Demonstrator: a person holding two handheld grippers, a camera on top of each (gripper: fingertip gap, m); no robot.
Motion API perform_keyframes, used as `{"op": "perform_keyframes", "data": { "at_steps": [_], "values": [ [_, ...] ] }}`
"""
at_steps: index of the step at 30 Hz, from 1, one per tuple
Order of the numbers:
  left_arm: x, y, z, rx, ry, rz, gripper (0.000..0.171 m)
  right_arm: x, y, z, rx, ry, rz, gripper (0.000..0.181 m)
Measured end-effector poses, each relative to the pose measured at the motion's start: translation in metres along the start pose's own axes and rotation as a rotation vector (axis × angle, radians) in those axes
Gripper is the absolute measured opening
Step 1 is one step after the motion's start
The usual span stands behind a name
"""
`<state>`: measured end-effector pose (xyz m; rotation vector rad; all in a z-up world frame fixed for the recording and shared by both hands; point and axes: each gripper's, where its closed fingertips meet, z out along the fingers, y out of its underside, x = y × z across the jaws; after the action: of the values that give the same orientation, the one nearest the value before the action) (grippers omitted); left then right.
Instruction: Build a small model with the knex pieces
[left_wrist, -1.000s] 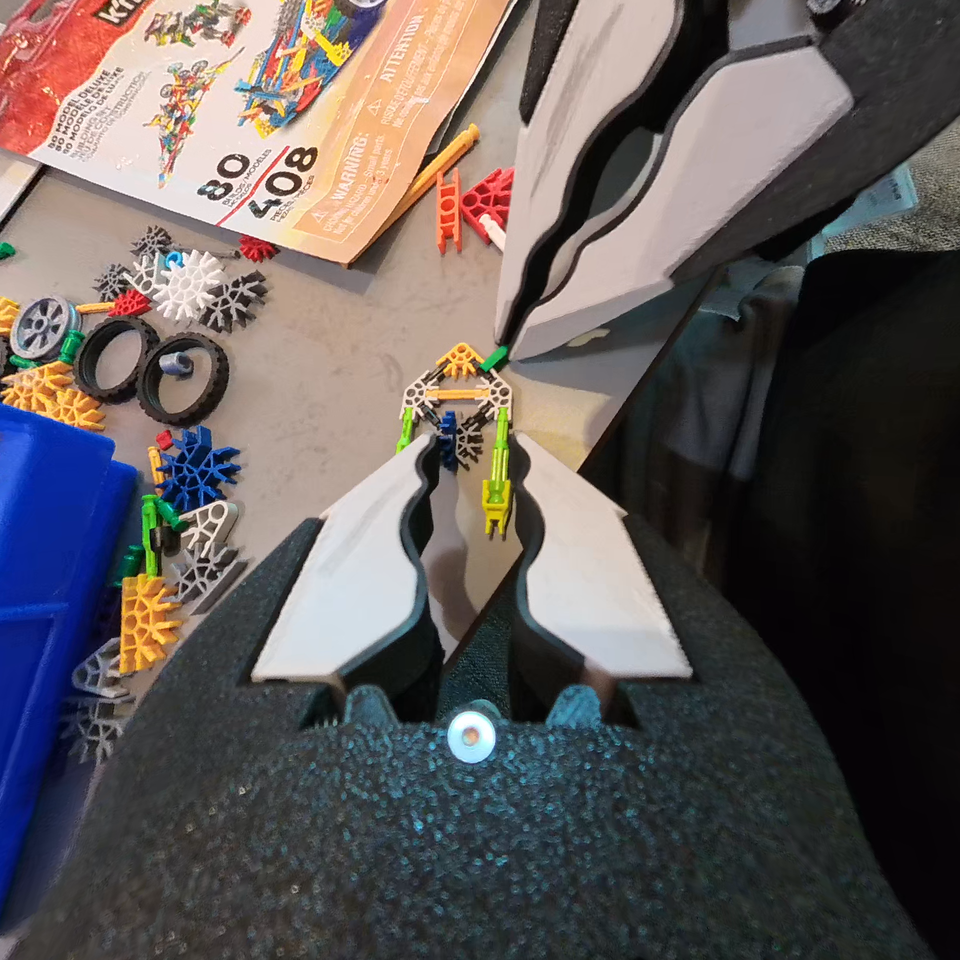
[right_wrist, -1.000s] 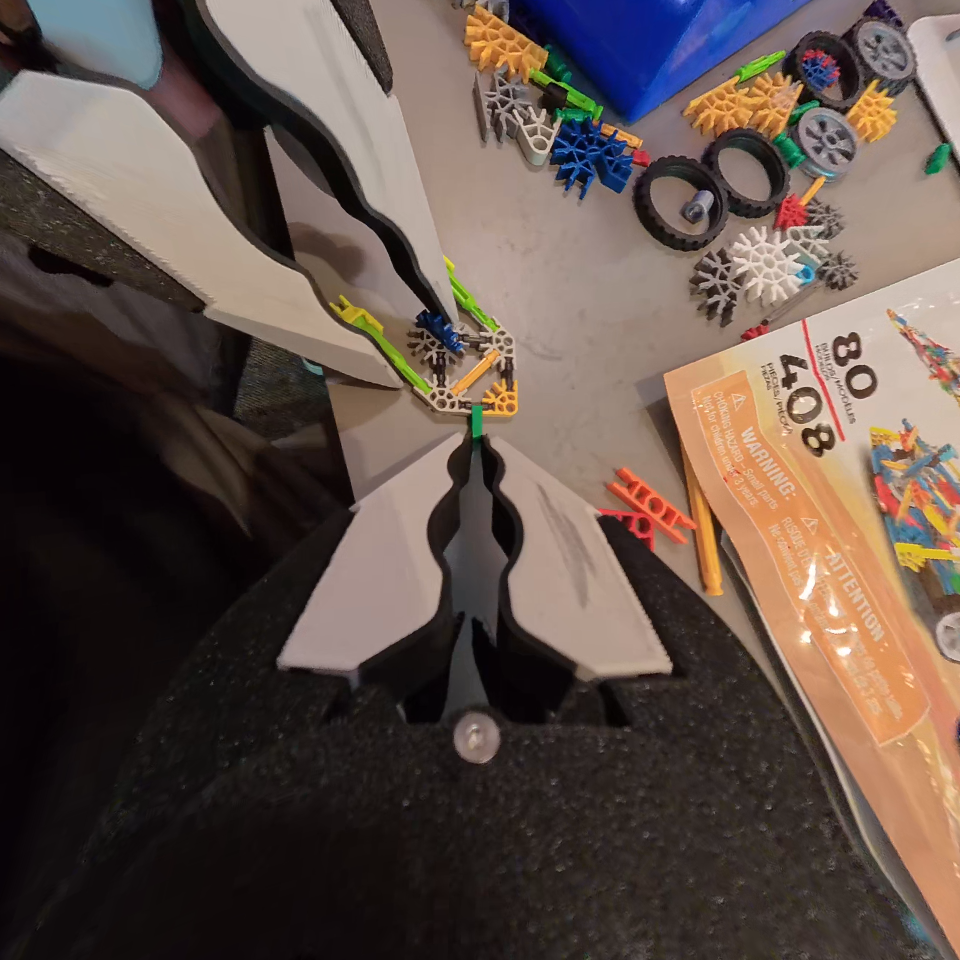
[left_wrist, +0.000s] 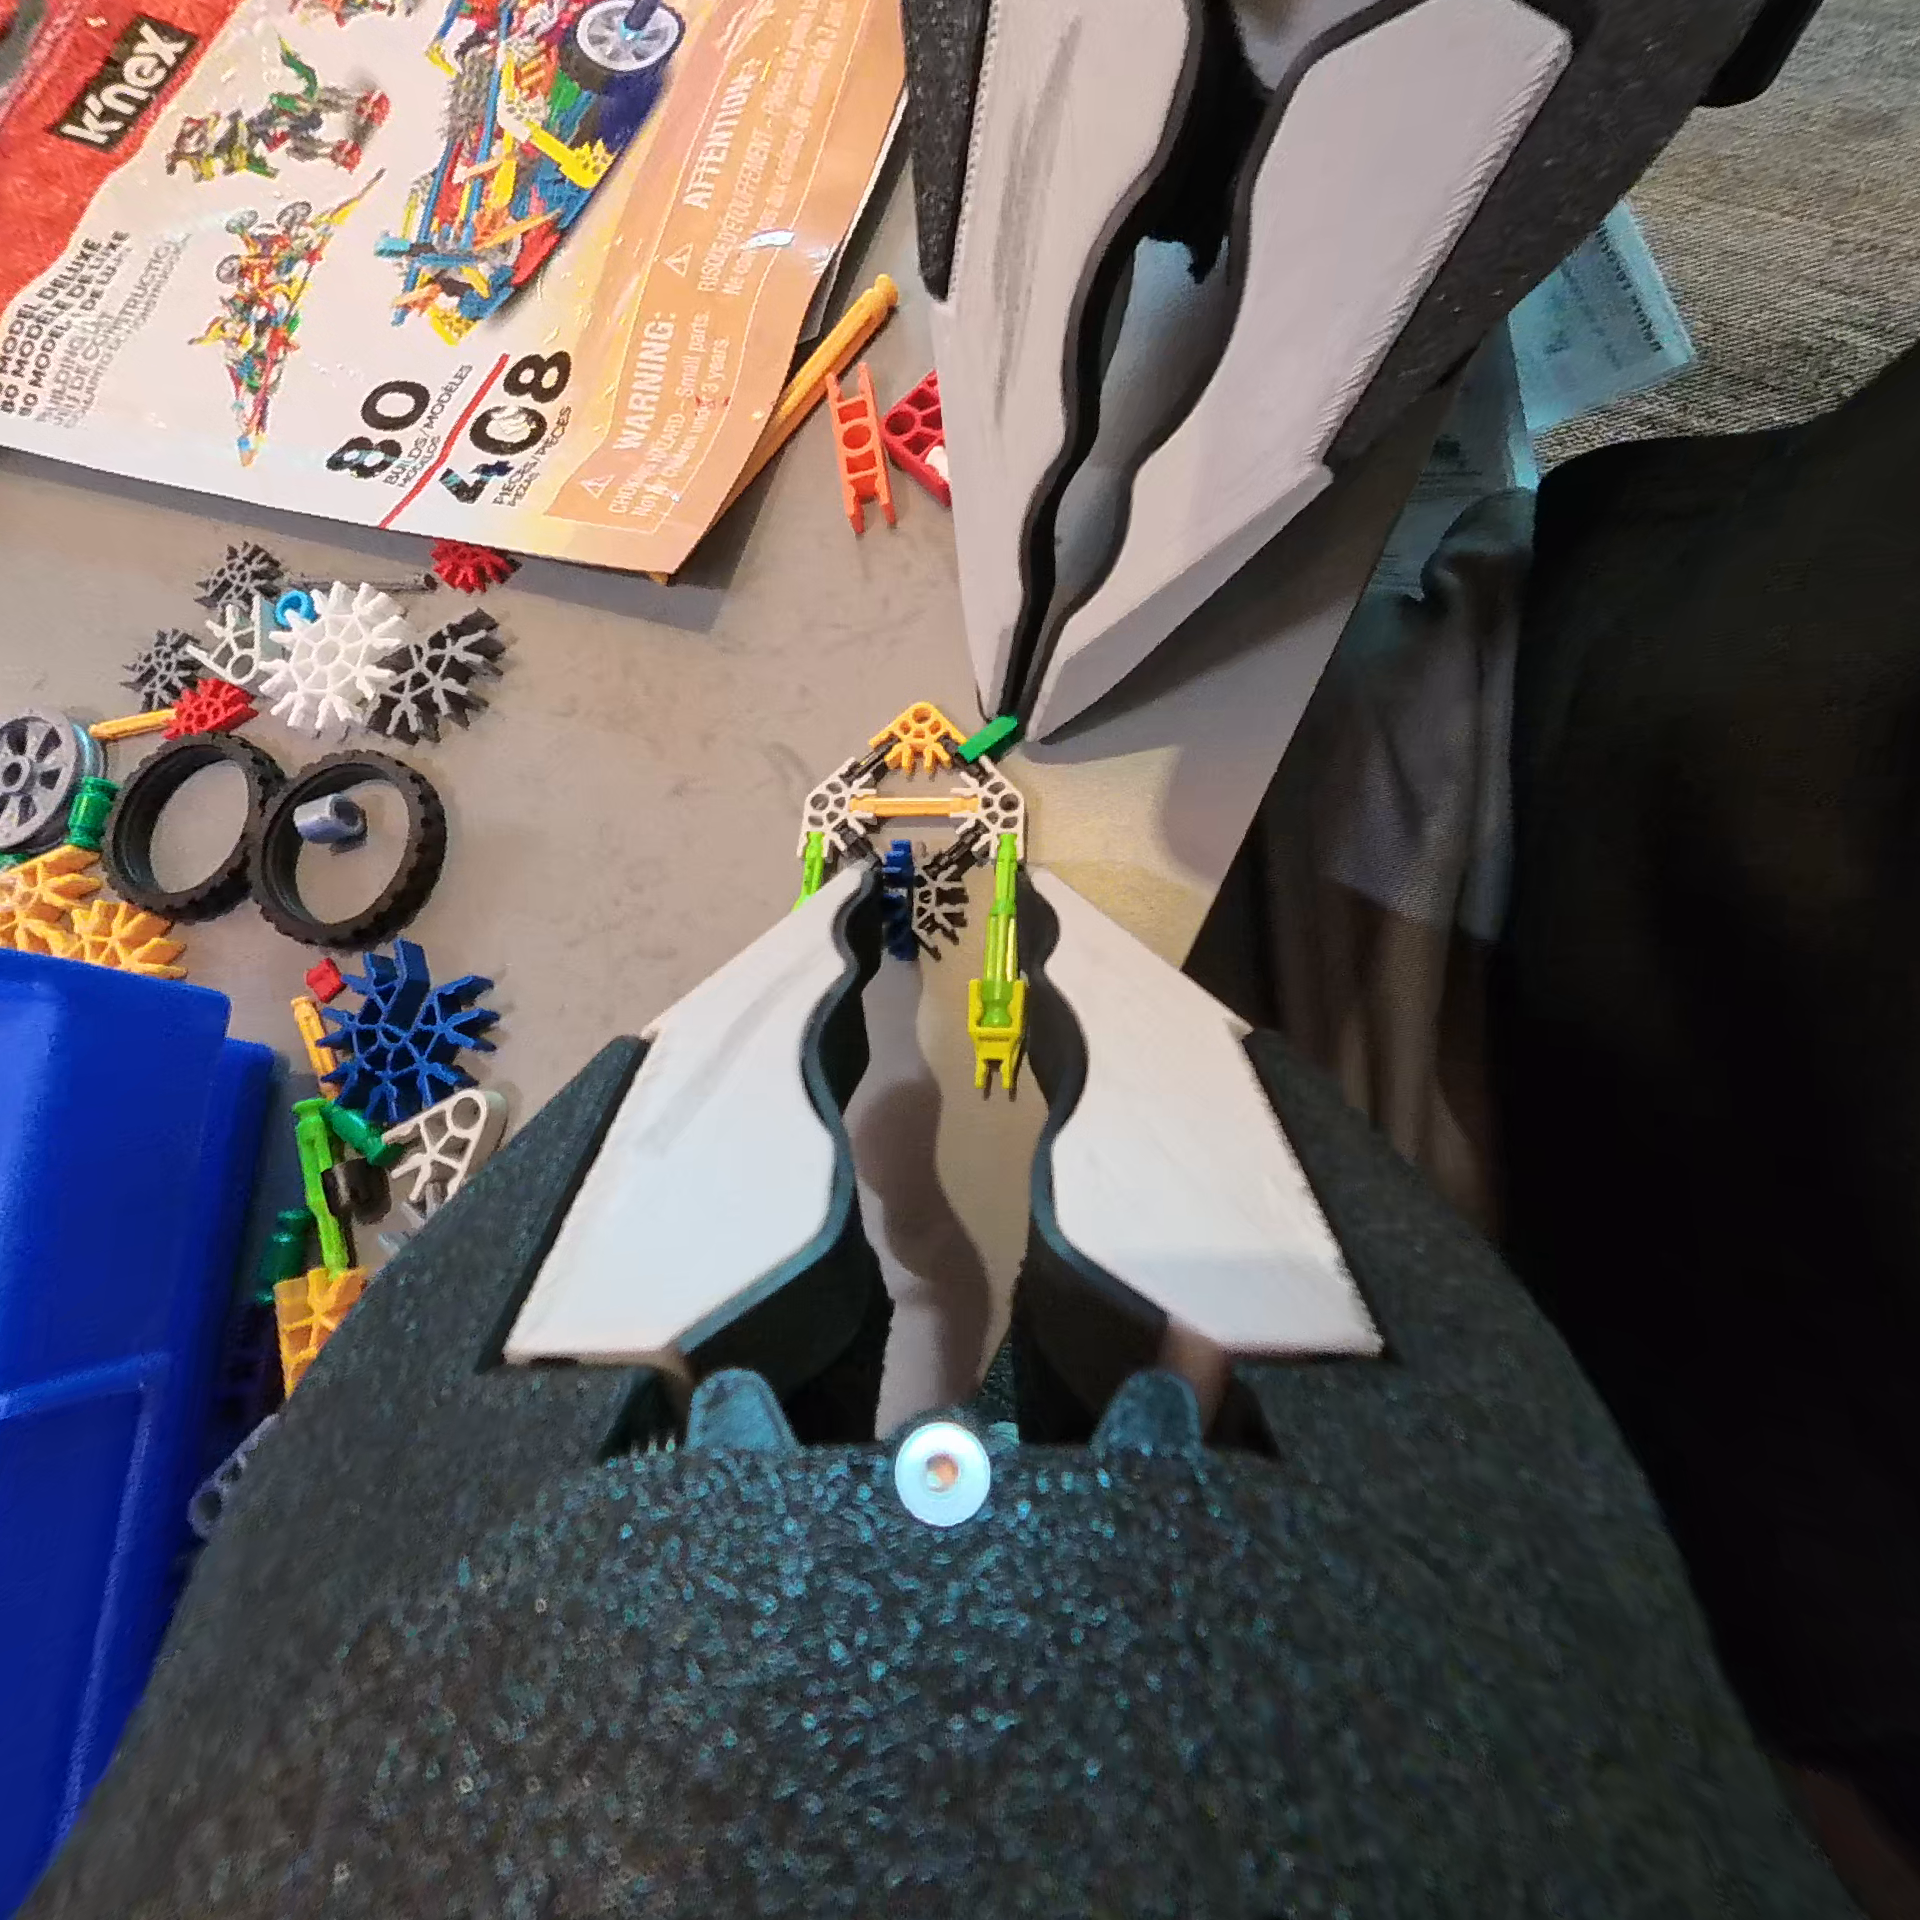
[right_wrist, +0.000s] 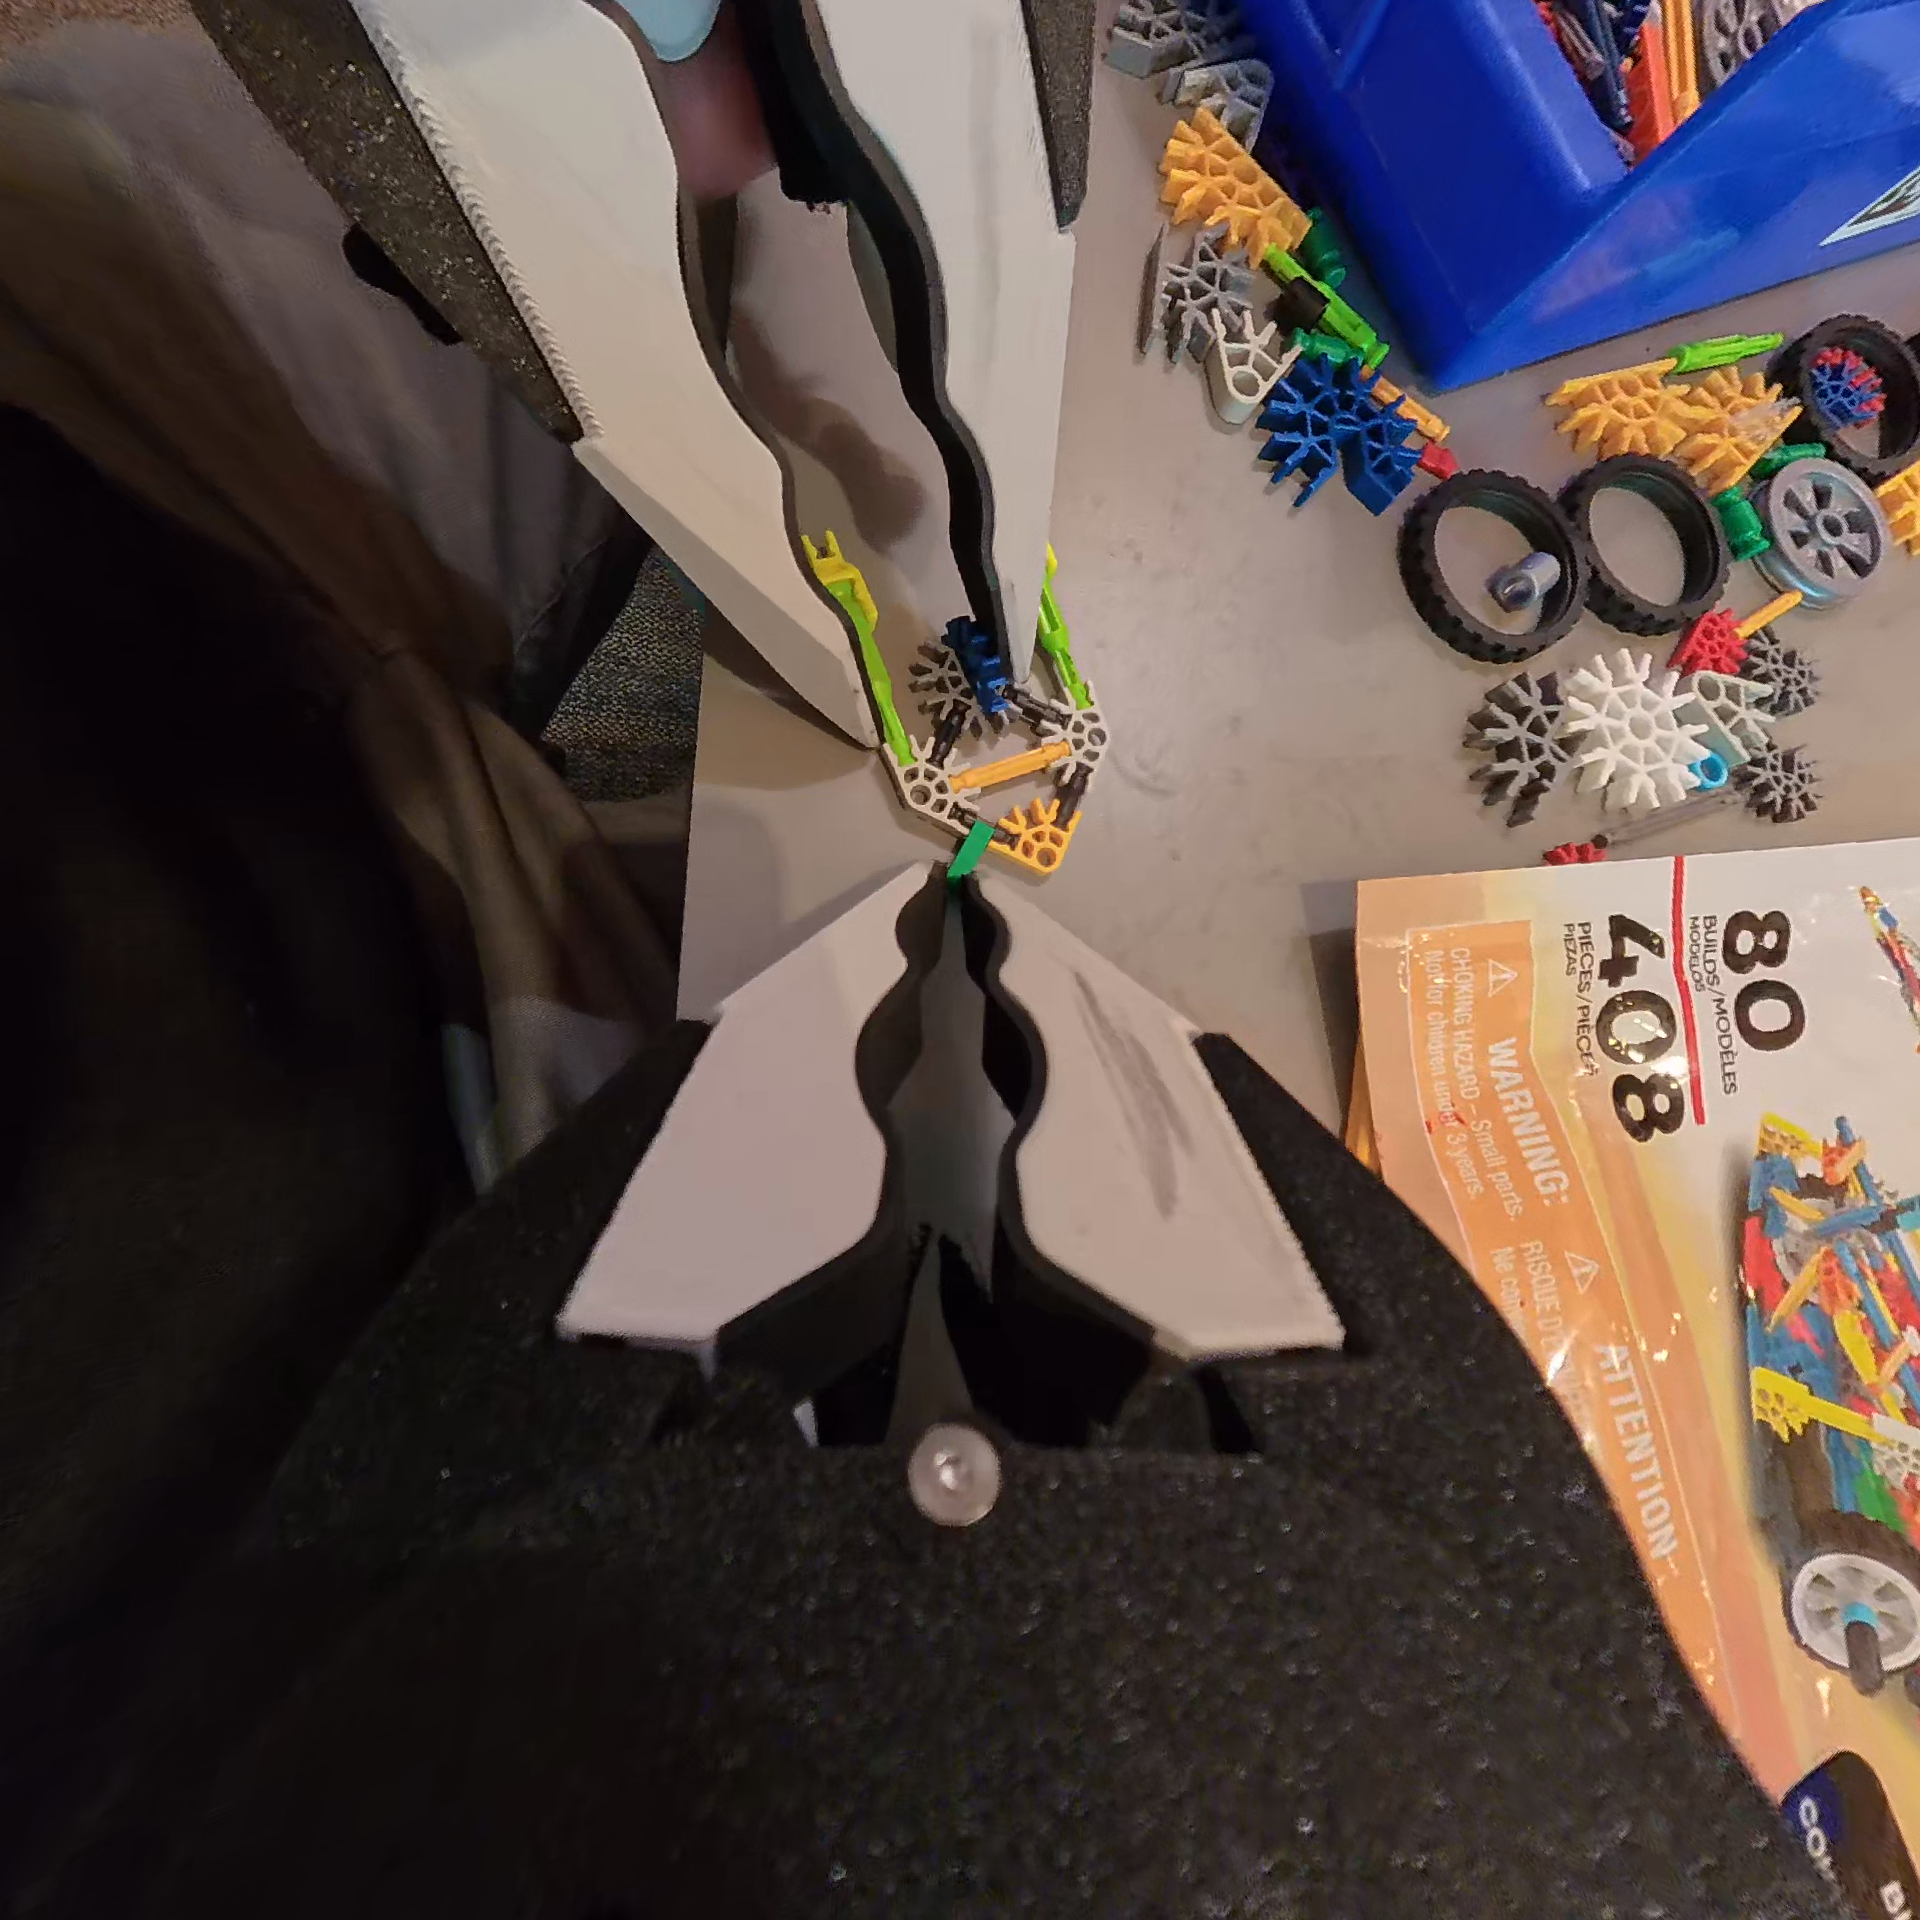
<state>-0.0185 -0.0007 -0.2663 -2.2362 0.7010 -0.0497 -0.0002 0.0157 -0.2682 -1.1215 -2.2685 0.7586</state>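
Note:
A small toy assembly (left_wrist: 914, 805) of grey, yellow, blue and black connectors, an orange rod and lime rods is held just above the grey table near its edge. My left gripper (left_wrist: 940, 894) is shut on it, its fingers on either side of the blue and black connectors. It also shows in the right wrist view (right_wrist: 987, 769), with the left gripper (right_wrist: 935, 696) above it. My right gripper (right_wrist: 954, 883) is shut on a short green rod (right_wrist: 966, 857). The rod's tip touches the assembly between a grey connector and the yellow one. The right gripper (left_wrist: 1013, 717) and green rod (left_wrist: 987, 740) show opposite in the left wrist view.
A blue bin (left_wrist: 94, 1195) stands at the left, with loose connectors and two black tyres (left_wrist: 270, 842) beside it. A printed toy pack (left_wrist: 416, 260) lies at the back, with an orange ladder piece (left_wrist: 862, 447) next to it. The table edge (left_wrist: 1257, 831) runs close on the right. My two grippers' fingertips are within a few centimetres of each other. From the right gripper's tips to the orange ladder piece (left_wrist: 862, 447) is close to 7 centimetres.
Both grippers keep their hold. In the right wrist view the left gripper and the assembly have turned a little; the green rod stays at the same joint.

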Motion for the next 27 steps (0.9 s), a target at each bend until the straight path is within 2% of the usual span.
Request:
{"op": "perform_keyframes", "data": {
  "at_steps": [27],
  "values": [
    [-0.0022,-0.001,0.0011,0.041,0.056,0.023,0.023,-0.0001,0.0002,0.0003,0.022,-0.092,-0.064,0.001]
  ]
}}
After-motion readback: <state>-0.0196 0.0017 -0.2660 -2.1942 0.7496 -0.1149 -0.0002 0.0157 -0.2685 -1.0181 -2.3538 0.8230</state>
